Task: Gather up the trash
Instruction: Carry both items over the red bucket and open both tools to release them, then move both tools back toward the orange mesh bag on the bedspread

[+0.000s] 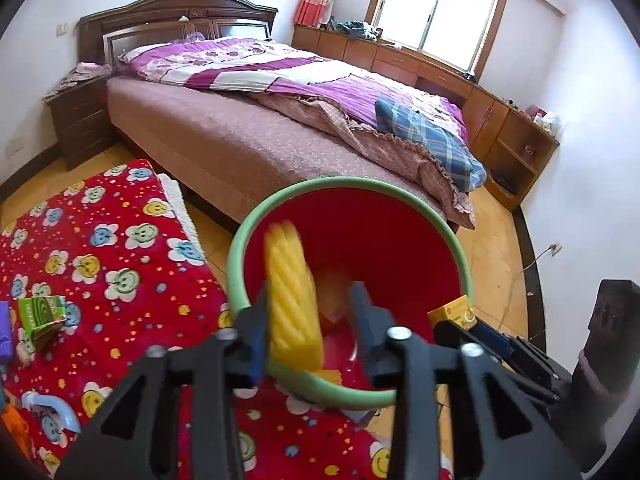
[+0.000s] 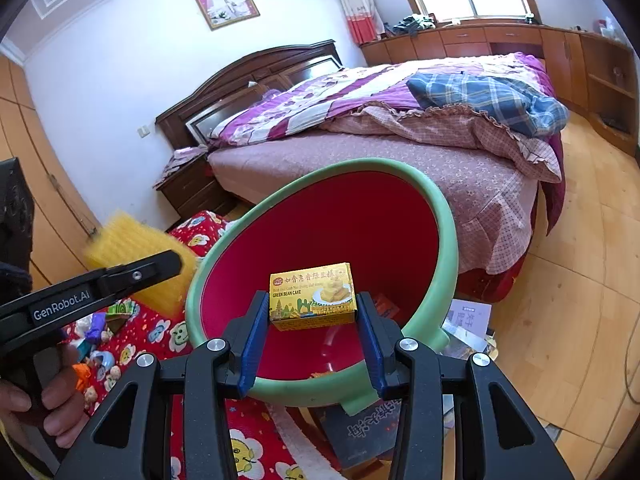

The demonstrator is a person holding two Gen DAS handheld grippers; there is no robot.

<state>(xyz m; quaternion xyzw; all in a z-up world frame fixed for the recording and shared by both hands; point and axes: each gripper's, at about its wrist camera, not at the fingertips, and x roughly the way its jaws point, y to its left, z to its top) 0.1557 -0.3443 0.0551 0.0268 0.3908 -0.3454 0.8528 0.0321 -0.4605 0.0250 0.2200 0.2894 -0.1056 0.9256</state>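
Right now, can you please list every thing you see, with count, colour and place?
bin: 1, red inside, green rim, on the floor beside the bed
sponge: 1, yellow, above the bin, touching the left tool's left finger
green bean cake box: 1, yellow, between the right tool's fingers
green box: 1, on the red mat
mat: 1, red, flowers
bed: 1, purple cover
left tool: open
right tool: on the box

Both wrist cameras look forward and down along their fingers, close above the red bin [image 1: 360,240] [image 2: 340,232]; each view shares the bed [image 1: 224,136] [image 2: 440,176] beyond.
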